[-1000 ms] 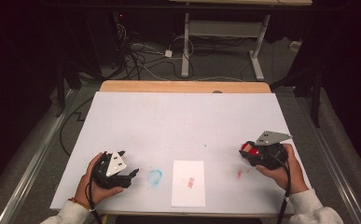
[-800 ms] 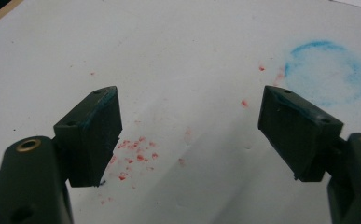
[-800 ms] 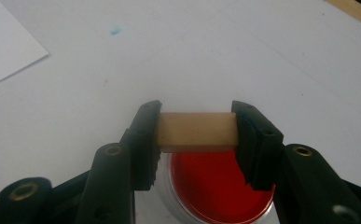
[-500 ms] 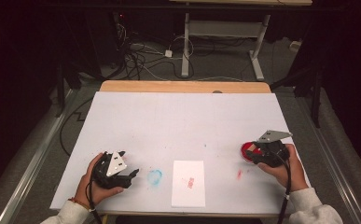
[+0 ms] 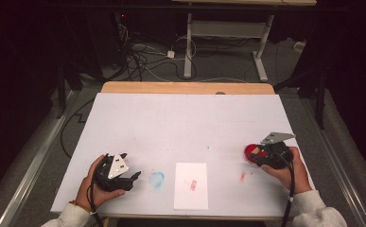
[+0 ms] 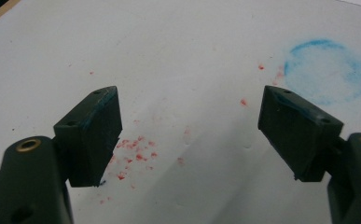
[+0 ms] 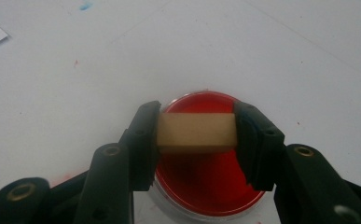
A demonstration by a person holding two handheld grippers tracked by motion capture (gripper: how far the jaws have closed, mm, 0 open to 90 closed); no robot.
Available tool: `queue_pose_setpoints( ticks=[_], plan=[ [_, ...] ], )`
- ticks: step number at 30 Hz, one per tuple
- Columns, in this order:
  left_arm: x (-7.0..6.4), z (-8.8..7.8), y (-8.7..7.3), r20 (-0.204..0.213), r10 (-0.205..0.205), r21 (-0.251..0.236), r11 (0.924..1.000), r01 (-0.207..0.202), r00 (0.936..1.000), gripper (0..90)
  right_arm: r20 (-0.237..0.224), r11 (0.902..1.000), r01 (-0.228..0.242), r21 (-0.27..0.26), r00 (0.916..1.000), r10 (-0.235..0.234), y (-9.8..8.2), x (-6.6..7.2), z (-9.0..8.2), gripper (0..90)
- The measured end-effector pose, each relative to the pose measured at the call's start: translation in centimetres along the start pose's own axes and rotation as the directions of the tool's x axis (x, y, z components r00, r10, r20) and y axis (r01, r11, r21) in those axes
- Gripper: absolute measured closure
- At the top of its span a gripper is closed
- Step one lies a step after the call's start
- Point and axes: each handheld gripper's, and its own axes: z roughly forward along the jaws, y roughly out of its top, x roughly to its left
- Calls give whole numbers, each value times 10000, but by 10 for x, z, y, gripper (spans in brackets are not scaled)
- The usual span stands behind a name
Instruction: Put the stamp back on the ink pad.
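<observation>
The step in hand looks like inking a stamp: the right gripper (image 7: 197, 140) holds a small tan wooden block (image 7: 197, 133) over a round red ink pad in a clear shallow dish (image 7: 206, 186), near the right edge of the white worktop (image 5: 185, 123). To do it well, the block should go down flat and level onto the red surface, so that its whole underside takes ink, and lift straight up without dragging. Whether the block touches the ink now, I cannot tell; the right gripper view has it at the pad's far half, either resting on it or just above.

The right jaws stand narrow, clamped on the two short ends of the block, which sits square between them. A skewed grip would print unevenly, so this hold seems sound.

The left gripper (image 6: 190, 130) rests low over the worktop at the near left, its jaws spread wide with nothing between them. Beneath them lie scattered red ink flecks (image 6: 134, 154), and a faint blue ring-shaped ink mark (image 6: 327, 70) lies just beyond. A white rectangular sheet of paper (image 5: 190, 185), bearing a small red print, lies between the two grippers near the front edge, a likely target for the next impression.
</observation>
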Motion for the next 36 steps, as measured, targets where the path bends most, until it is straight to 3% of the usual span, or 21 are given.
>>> queue_pose_setpoints(
  ticks=[23, 29, 36],
  plan=[
    [0, 0, 0, -10, 16, -4, 10000, -16, 10000, 209, 206, 9997, -156, 204, 9997, 152, -1, -2, 2, 539],
    [0, 0, 0, -10, 16, -1, 10000, -16, 10000, 208, 244, 9998, -174, 131, 9996, 171, -1, -2, 0, 516],
    [0, -1, 0, -30, 7, -17, 10000, -7, 10000, 208, 381, 9993, -70, -367, 9992, 84, 2, 0, -5, 471]
  ],
)
